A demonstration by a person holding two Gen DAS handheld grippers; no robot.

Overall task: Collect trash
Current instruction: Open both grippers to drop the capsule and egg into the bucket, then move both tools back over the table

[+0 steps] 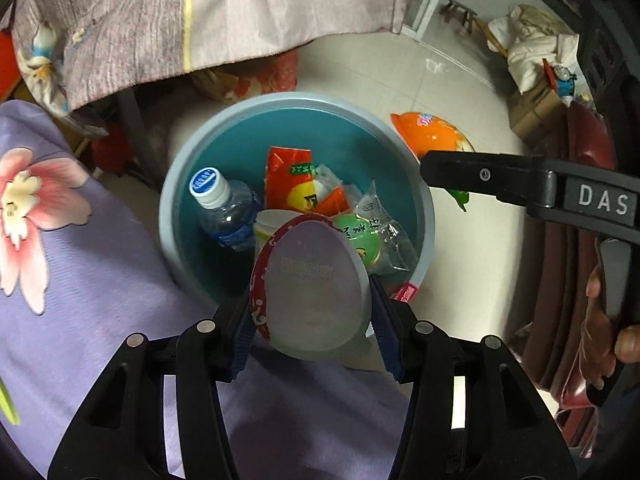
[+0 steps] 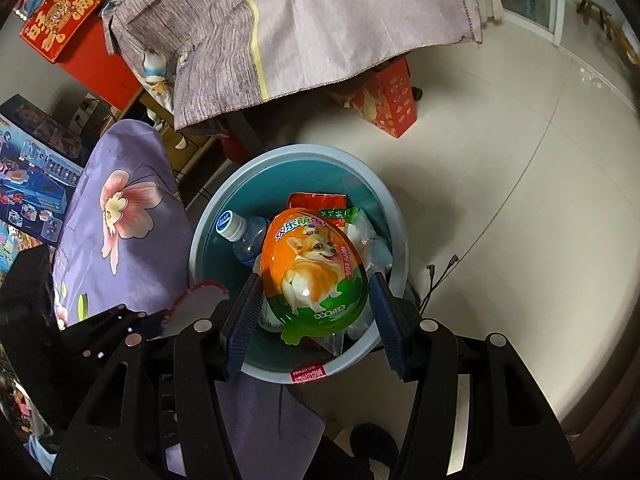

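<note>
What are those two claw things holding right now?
Left gripper: closed on a grey egg-shaped shell, over the bin.
Right gripper: closed on an orange egg pack with a dog picture, over the bin.

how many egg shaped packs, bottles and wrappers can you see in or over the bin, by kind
Egg-shaped plastic packs: 3 (red-rimmed grey, orange corgi-print, green)
Clear plastic bottles with white cap: 1
Red-orange snack wrappers: 1
Clear crinkled wrappers: 1
Total: 6
</note>
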